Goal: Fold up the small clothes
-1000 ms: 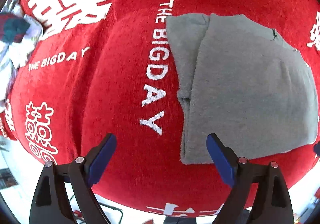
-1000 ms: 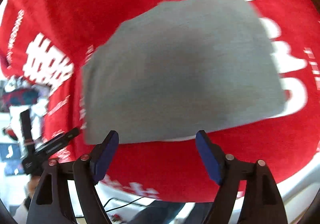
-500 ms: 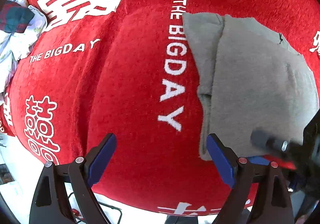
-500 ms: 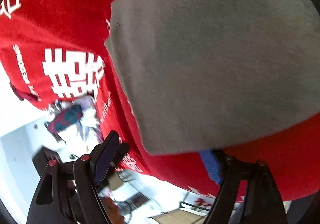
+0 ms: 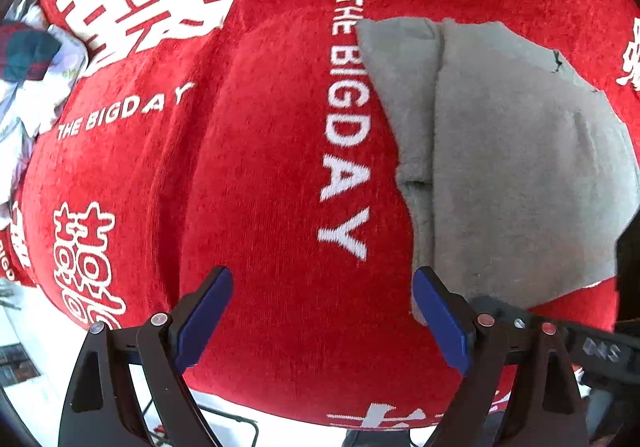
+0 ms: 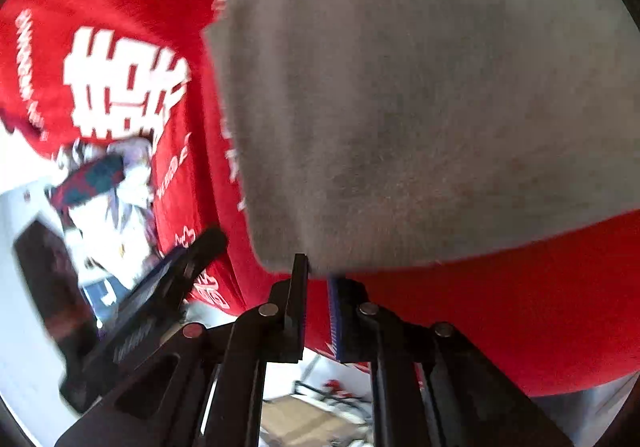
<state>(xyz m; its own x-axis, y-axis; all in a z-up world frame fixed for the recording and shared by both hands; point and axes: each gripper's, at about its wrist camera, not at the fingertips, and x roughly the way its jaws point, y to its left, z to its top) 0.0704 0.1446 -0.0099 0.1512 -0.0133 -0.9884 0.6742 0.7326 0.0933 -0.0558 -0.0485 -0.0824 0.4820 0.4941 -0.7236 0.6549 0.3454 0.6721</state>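
Observation:
A folded grey garment (image 5: 512, 167) lies on a red cloth with white lettering (image 5: 260, 175), at the right of the left wrist view. My left gripper (image 5: 320, 311) is open and empty above the red cloth, its right finger (image 5: 440, 319) at the garment's near left corner. In the right wrist view the grey garment (image 6: 420, 95) fills the upper frame. My right gripper (image 6: 318, 279) has its jaws nearly together on the garment's near edge. The right gripper's body also shows at the lower right of the left wrist view (image 5: 600, 347).
A pile of patterned clothes (image 5: 28, 67) lies at the far left edge of the red cloth; it also shows in the right wrist view (image 6: 104, 183). The table's near edge runs along the bottom, with floor clutter (image 6: 320, 407) below.
My right gripper moved down to the garment's near edge and closed from wide open. My left gripper stayed open and shifted slightly.

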